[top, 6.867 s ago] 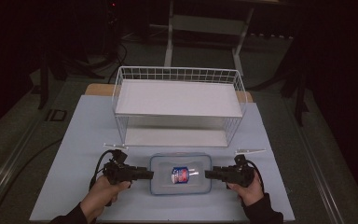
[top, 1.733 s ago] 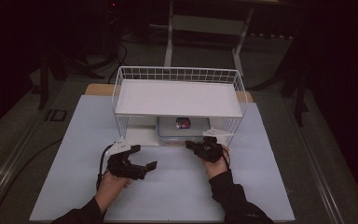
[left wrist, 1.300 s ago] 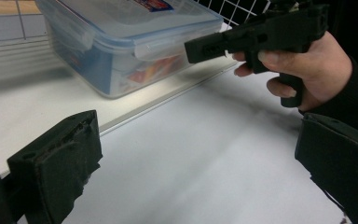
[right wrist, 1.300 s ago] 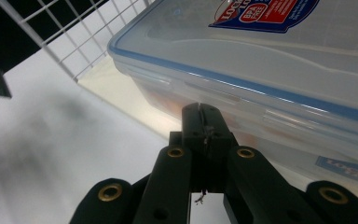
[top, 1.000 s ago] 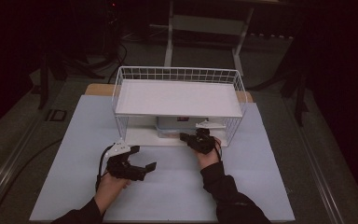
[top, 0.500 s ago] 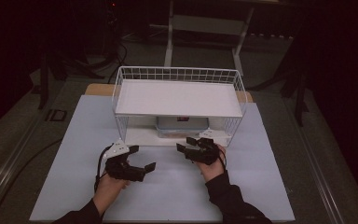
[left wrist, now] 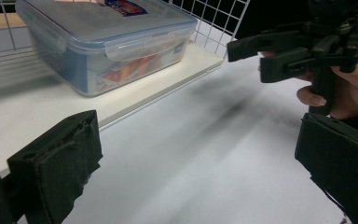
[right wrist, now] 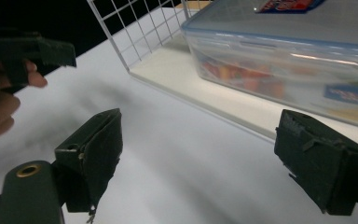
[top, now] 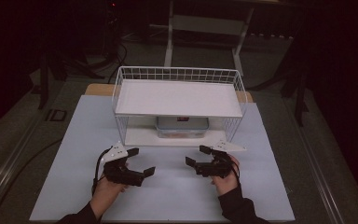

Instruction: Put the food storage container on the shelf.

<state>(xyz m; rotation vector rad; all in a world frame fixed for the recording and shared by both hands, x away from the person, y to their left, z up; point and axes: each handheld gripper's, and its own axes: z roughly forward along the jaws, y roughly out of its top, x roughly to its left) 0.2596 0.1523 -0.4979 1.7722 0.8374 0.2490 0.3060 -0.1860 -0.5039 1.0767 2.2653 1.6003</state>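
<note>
A clear lidded food container [top: 182, 127] with a blue rim and a red-blue label sits on the lower shelf of a white wire rack [top: 177, 98]. It appears close up in the left gripper view [left wrist: 107, 42] and in the right gripper view [right wrist: 289, 60]. My right gripper [top: 196, 155] hovers over the mat just in front of the rack. Its jaws have just been opening and now stand open [right wrist: 207, 161] with nothing between them. My left gripper [top: 141, 161] is open too [left wrist: 198, 168], in front of the rack's left half, with bare mat between its jaws.
The rack stands on a white mat [top: 74, 140] that covers the table, with a flat upper shelf ringed by a low wire wall. Dark floor, cables and a metal stand [top: 205, 28] lie beyond the table's far edge.
My right gripper has drawn back from the rack's lower shelf toward the person and its jaws have opened. The container stays on the shelf. The left gripper has kept still.
</note>
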